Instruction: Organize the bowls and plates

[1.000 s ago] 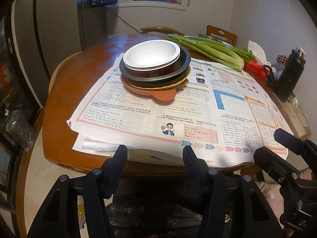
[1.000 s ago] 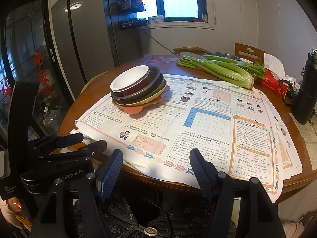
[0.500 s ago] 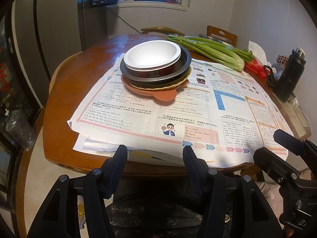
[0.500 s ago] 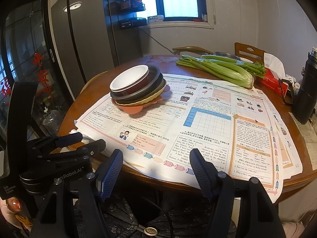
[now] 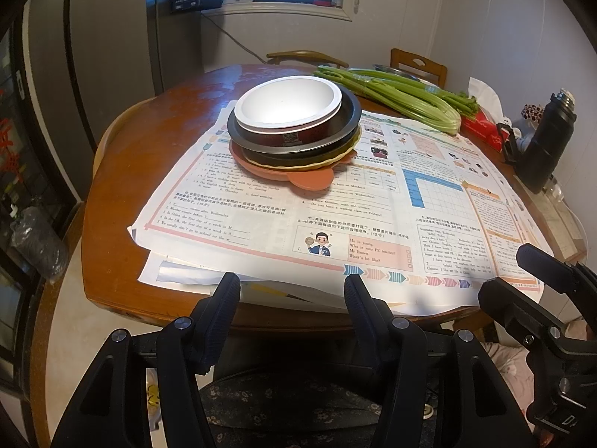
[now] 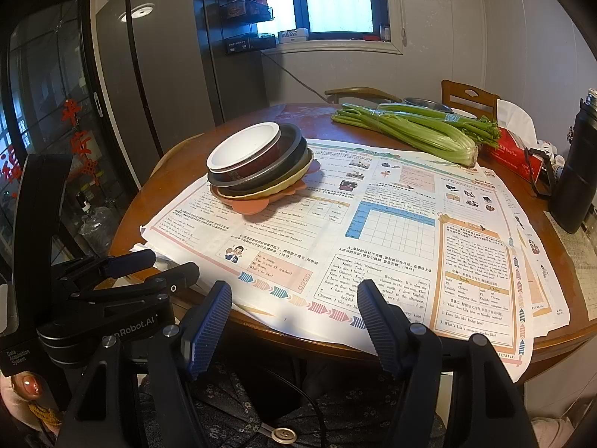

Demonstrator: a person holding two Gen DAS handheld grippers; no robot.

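Already nested in one stack (image 5: pixel 294 130) on the tabletop (image 5: pixel 123 171), plates and bowls sit beyond both wide, empty tools (image 5: pixel 293 310) (image 6: pixel 294 317), perhaps for tidiness.

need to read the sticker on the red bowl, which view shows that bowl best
The left wrist view: the red bowl sits near centre, its white inside and the sticker on its wall facing the camera. In the right wrist view the bowl is smaller, off to the left, its sticker barely visible.
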